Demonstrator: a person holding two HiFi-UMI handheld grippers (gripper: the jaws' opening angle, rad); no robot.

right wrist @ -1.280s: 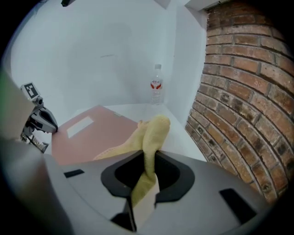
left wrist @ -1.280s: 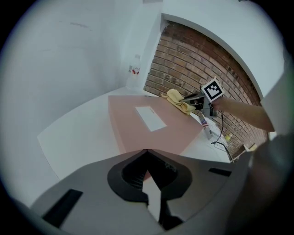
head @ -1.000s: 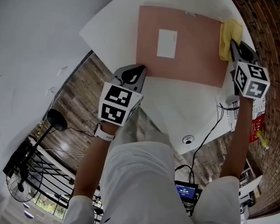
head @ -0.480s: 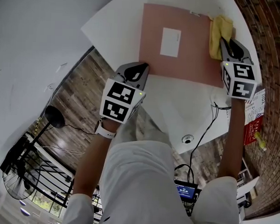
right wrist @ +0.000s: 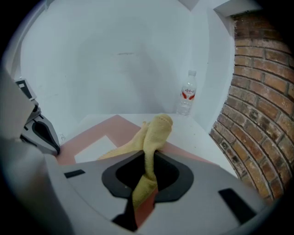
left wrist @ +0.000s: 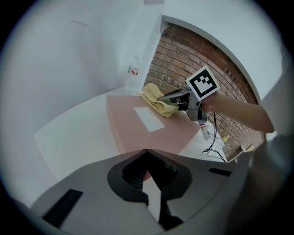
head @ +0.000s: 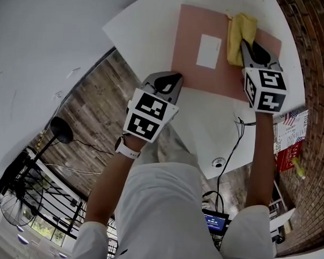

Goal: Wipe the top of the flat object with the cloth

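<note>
Holding the cloth: the right gripper (head: 248,49) had its jaws clamped on a yellow cloth (head: 238,29), which spilled out past the tips onto the board.
Cloth: bunched on the pink board (head: 233,75), at 2 o'clock from the white label (head: 209,51), near the far edge.
Left gripper (head: 171,83): jaws together, tips at the board's 7 o'clock corner; whether they pinched it could not be told.
Arms: both reached forward over the white table (head: 149,25). The right forearm (head: 259,156) ran almost straight toward 12, and the left forearm (head: 110,177) slanted toward 1.
Bottle (right wrist: 186,94): upright at 1 o'clock beyond the cloth, near the brick wall (right wrist: 257,92).
</note>
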